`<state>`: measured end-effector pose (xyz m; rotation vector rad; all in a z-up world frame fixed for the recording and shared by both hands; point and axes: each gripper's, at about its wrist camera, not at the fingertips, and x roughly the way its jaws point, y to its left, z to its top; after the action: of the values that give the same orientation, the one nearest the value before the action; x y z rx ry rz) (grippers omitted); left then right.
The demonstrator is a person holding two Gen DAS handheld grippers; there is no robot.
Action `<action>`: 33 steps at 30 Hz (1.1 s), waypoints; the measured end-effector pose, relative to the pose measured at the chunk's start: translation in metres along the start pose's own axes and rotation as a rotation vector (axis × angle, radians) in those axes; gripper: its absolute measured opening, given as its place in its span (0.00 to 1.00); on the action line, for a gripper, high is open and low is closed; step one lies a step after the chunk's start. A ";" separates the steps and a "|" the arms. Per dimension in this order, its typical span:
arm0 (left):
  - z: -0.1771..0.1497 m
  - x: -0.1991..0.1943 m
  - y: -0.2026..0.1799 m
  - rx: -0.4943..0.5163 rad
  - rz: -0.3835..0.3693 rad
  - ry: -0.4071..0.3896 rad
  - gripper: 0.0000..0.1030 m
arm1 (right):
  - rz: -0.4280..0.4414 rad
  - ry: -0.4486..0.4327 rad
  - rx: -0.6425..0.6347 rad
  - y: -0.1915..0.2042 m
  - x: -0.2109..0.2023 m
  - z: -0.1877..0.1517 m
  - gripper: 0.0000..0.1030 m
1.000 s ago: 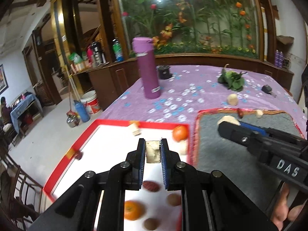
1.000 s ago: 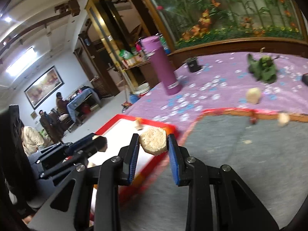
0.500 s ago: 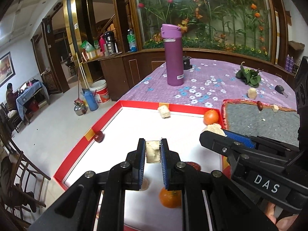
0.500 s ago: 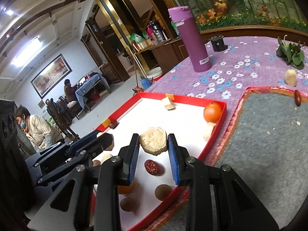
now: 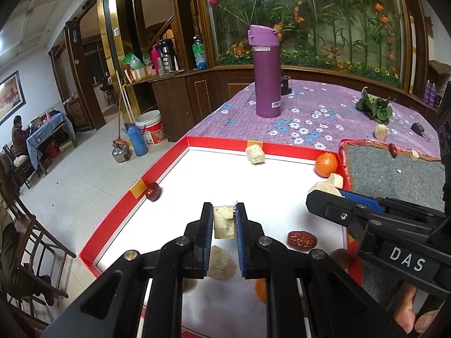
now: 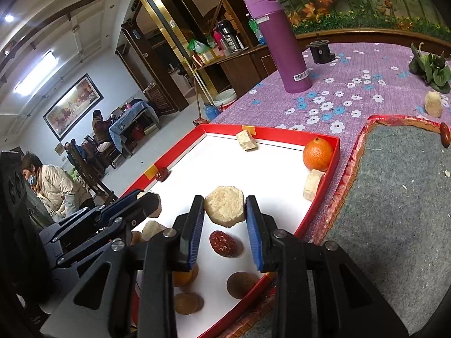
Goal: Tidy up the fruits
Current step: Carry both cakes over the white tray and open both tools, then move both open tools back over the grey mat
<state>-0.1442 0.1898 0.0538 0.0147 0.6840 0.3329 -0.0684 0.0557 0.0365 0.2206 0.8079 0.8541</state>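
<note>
- Pale block (image 5: 224,222) clamped in left gripper (image 5: 224,225), round cake (image 6: 224,206) gripped in right gripper (image 6: 224,219), both above red tray (image 6: 321,208).
- Placing step, likely; next: lowering onto bare white floor, clear of date (image 6: 224,243), then releasing.
- Both grippers level, pointing forward.

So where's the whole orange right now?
The orange sits in the far right corner of the red tray, just beyond a pale cube; the left wrist view shows it there too.
</note>
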 end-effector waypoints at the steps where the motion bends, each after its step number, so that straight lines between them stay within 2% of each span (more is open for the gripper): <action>1: 0.000 0.001 0.001 -0.001 0.004 0.001 0.14 | 0.001 0.001 0.000 0.000 0.000 0.000 0.32; 7: -0.001 0.002 0.005 -0.009 0.044 0.004 0.14 | 0.002 0.002 -0.005 0.001 0.002 0.000 0.33; 10: -0.001 0.002 0.007 -0.013 0.062 0.005 0.22 | 0.004 -0.013 -0.011 0.003 -0.001 -0.001 0.43; 12: 0.000 0.002 0.007 -0.014 0.081 0.002 0.44 | 0.012 -0.033 -0.011 0.004 -0.006 0.000 0.51; 16: 0.000 0.002 0.007 -0.014 0.111 -0.006 0.61 | 0.016 -0.045 0.006 0.000 -0.007 0.000 0.54; 17: 0.000 0.002 0.007 -0.016 0.116 -0.004 0.69 | 0.018 -0.038 0.018 -0.002 -0.006 0.001 0.54; 21: 0.001 0.003 0.004 -0.010 0.117 0.003 0.75 | 0.021 -0.031 0.061 -0.010 -0.006 0.002 0.54; 26: 0.002 0.002 -0.009 0.031 0.100 0.014 0.75 | 0.031 -0.034 0.095 -0.017 -0.010 0.001 0.54; 30: 0.005 -0.002 -0.022 0.059 0.082 0.005 0.76 | 0.048 -0.035 0.131 -0.030 -0.024 0.000 0.54; 33: 0.010 -0.004 -0.036 0.085 0.060 -0.003 0.76 | 0.015 -0.037 0.152 -0.051 -0.047 0.001 0.54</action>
<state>-0.1300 0.1557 0.0593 0.1169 0.6954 0.3615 -0.0559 -0.0125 0.0379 0.3762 0.8384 0.8013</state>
